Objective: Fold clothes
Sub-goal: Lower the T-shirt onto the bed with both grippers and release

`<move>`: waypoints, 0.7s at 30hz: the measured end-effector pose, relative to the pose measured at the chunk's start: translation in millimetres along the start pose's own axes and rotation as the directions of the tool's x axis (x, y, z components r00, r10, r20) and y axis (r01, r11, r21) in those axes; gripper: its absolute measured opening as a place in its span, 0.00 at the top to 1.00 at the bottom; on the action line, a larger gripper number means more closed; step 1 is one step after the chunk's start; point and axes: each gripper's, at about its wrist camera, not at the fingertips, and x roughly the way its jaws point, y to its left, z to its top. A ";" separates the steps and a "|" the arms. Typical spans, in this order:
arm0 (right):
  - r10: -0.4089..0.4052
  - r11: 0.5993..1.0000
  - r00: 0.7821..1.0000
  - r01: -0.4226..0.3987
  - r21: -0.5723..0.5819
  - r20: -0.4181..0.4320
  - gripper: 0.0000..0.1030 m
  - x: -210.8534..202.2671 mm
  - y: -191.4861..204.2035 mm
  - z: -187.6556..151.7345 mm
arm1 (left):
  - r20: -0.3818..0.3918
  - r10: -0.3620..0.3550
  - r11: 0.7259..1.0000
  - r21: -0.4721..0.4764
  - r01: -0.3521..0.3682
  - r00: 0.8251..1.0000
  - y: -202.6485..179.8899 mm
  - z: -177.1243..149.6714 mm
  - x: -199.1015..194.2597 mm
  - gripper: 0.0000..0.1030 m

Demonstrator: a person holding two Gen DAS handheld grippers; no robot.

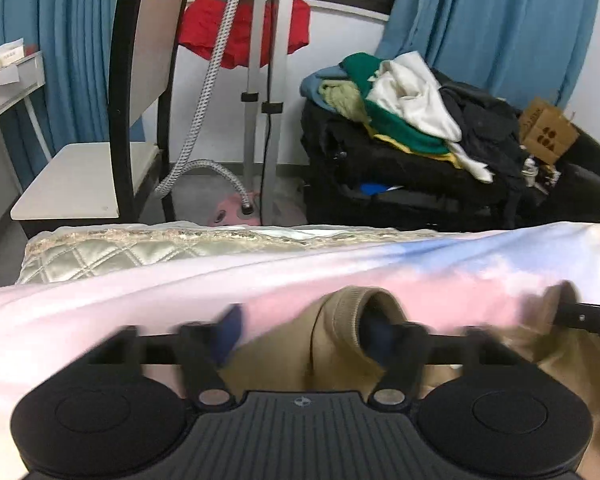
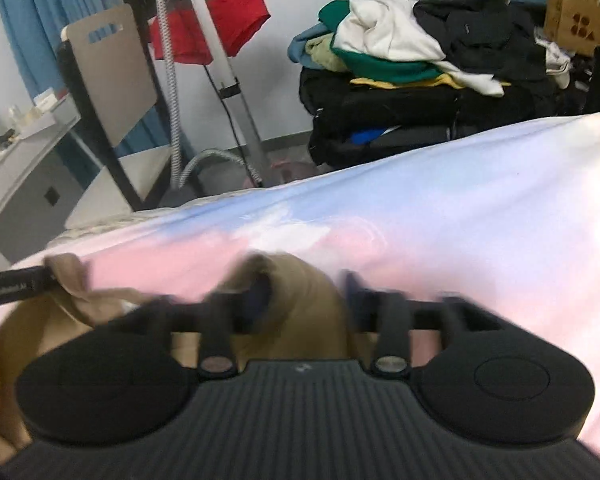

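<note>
Both grippers stood wide apart low in each frame, the left gripper (image 1: 306, 334) and right gripper (image 2: 306, 300) each straddling a cuff of the tan sweater (image 1: 300, 356) on the pink-and-blue sheet (image 1: 420, 268). Blur hid contact, perhaps none. Closing unevenly could pinch the sheet too, dragging it.

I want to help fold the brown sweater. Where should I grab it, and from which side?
Grab the brown sweater at a ribbed cuff. That band is thicker than the loose cloth and stands up off the pink and blue bed cover, so it probably won't slip. Come in low from the near side, where the left gripper already is, with one finger inside the opening and one outside.
</note>
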 end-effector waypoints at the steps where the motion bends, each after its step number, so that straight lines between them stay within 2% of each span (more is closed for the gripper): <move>1: 0.010 1.000 1.000 -0.010 0.005 -0.010 0.17 -6.5 0.5 1.4 | -0.004 -0.018 1.000 0.010 0.018 1.000 -1.1 1.5 -14.0 0.20; 4: 0.039 0.999 0.998 -0.039 0.021 -0.040 0.18 -27.0 2.9 4.1 | 0.013 -0.046 0.999 0.013 0.046 0.999 -5.7 -1.6 -63.1 0.19; 7: 0.027 0.999 1.000 -0.028 0.043 0.015 0.18 -66.6 10.4 -2.2 | 0.049 -0.058 0.998 -0.013 0.059 0.997 -13.5 -16.0 -129.6 0.17; 10: 0.046 0.994 0.994 -0.055 0.092 0.097 0.18 -122.2 17.3 -20.9 | 0.100 -0.063 0.994 -0.082 0.071 0.993 -3.1 -50.9 -185.4 0.16; 13: 0.062 0.991 0.988 -0.078 0.107 0.144 0.18 -184.7 26.1 -58.1 | 0.150 -0.065 0.985 -0.149 0.087 0.987 7.3 -85.9 -241.3 0.16; 17: 0.075 0.990 0.971 -0.100 0.101 0.227 0.18 -271.4 32.5 -135.7 | 0.216 -0.061 0.965 -0.237 0.113 0.974 21.2 -132.6 -315.8 0.16; 18: 0.085 0.987 0.966 -0.115 0.111 0.244 0.18 -289.0 30.8 -157.0 | 0.229 -0.055 0.955 -0.271 0.118 0.972 26.6 -145.4 -329.5 0.16; 21: 0.121 0.973 0.953 -0.169 0.159 0.277 0.18 -329.5 20.8 -218.8 | 0.238 -0.013 0.892 -0.436 0.119 0.971 52.8 -188.7 -342.0 0.18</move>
